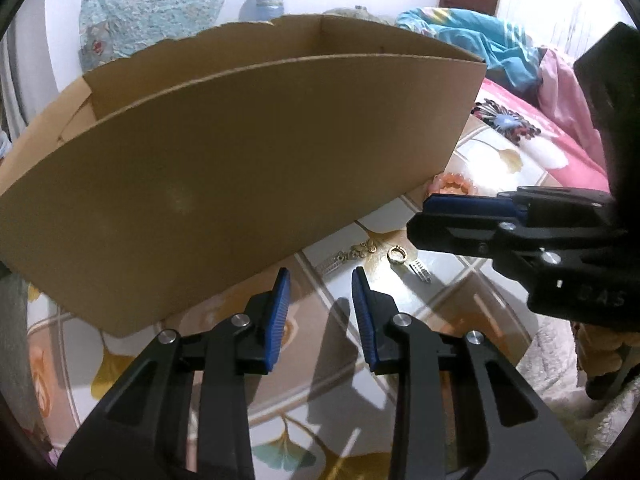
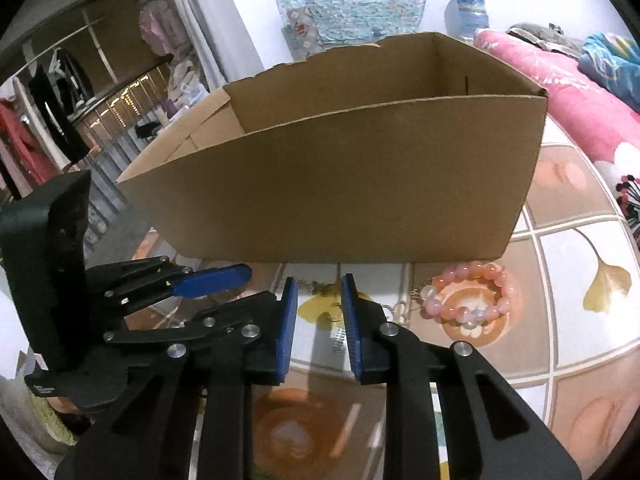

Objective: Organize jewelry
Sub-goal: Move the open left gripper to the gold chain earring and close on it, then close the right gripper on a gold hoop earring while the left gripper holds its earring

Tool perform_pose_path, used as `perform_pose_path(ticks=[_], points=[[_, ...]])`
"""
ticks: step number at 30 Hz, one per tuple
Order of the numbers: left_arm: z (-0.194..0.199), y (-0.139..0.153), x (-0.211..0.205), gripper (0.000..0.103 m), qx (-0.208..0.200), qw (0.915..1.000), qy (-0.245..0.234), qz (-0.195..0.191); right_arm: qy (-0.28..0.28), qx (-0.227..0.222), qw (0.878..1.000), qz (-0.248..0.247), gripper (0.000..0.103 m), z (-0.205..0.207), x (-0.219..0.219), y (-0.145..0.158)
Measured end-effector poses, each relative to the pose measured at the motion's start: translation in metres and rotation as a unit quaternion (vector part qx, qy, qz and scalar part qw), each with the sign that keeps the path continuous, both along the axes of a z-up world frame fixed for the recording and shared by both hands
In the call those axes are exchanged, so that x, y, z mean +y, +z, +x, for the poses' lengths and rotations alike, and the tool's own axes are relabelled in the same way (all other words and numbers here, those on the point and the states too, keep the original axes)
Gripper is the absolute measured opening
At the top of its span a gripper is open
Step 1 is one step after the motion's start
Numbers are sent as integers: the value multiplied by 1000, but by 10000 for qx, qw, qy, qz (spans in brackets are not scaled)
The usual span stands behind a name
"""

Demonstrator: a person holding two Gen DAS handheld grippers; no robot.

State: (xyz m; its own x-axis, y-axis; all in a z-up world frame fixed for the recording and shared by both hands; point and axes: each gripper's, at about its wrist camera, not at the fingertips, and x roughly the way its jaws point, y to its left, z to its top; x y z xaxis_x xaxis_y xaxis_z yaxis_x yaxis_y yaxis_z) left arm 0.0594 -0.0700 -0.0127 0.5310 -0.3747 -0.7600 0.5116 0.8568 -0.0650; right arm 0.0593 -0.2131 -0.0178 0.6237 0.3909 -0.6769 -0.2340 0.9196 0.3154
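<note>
Nearest the left wrist lens, the left hand-held gripper (image 1: 320, 276) hangs over the tiled-pattern surface (image 1: 460, 300), its blue pads spread apart with nothing between them. Just past its tips, toward 1 o'clock, lie a small gold ring (image 1: 396, 256), a silver clip-like piece (image 1: 420, 271) touching or just beside it, and at 12 o'clock a gold ornate chain piece (image 1: 352, 253); the finer form of these is hard to make out.

At 3 o'clock in that view the right hand-held gripper (image 1: 430, 204) enters sideways. From its own camera the right hand-held gripper (image 2: 319, 280) also shows pads parted, empty, with the gold chain piece (image 2: 320, 286) on the surface beyond the tips. The left hand-held gripper (image 2: 240, 273) shows at 9 o'clock here.

Pink bead bracelet (image 2: 468, 294): lying flat at 2 o'clock from the right tips, near the box's front right corner, apart from the wall. In the left view only part of it shows (image 1: 454, 185) behind the right tool.

Beyond: open cardboard box (image 2: 340, 184), upright, front wall facing both lenses, interior floor hidden.

Farthest: pink bedding (image 2: 560, 92), a blue jar (image 2: 466, 10).
</note>
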Motion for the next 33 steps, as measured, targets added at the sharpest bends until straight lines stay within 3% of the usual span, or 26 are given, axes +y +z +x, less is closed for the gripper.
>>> perform_pose_path(ticks=[5,10,16,21,28,33], points=[[10,-5,-4,30,51,10000,-13,-2,-98,75,9999,58,23,0,-7,-5],[8,-5,-13,30,-159,9991,-165,349,-152,109,9998,101,23,1,-11,-9],[1,-3,-22,6,-211,9977,-423,484,-240,97,9995,152,23,-1,-15,-9],[-6,-3,-21,4,-304,9965,-449,642,-288,55,9994,156,23,-8,-18,-8],[-16,-1,-7,4,-140,9981,-351,489,-250,25,9997,81,23,-17,-20,-6],[-26,1,3,4,-29,9989,-245,389,137,130,9997,-159,23,-22,-7,-8]])
